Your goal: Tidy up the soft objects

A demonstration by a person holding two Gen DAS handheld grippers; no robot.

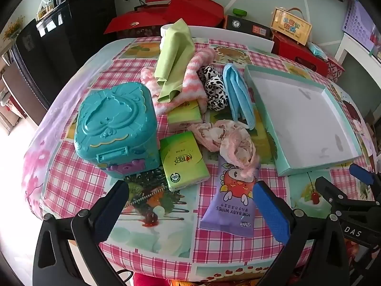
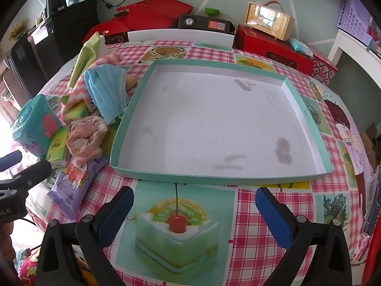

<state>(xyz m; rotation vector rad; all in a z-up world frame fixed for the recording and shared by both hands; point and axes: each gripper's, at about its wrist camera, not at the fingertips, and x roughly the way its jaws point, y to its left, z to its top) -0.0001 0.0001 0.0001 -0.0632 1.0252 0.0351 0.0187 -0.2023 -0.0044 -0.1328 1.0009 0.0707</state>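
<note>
Pink checked tablecloth (image 2: pixel 257 214) with fruit and cake prints, clutter at left, tray at right.
Both grippers hover with jaws spread wide, gripping nothing: left gripper (image 1: pixel 190 205) over the purple wipes pack (image 1: pixel 232 200), right gripper (image 2: pixel 194 211) over a cake print. Beyond the pack, at 12 o'clock: pink cloth (image 1: pixel 228 140), blue face mask (image 1: pixel 238 95), striped sock (image 1: pixel 190 78), green cloth (image 1: pixel 173 59). Teal plastic case (image 1: pixel 116 131) at 10 o'clock. Shallow teal tray (image 2: pixel 307 119) lies empty.
</note>
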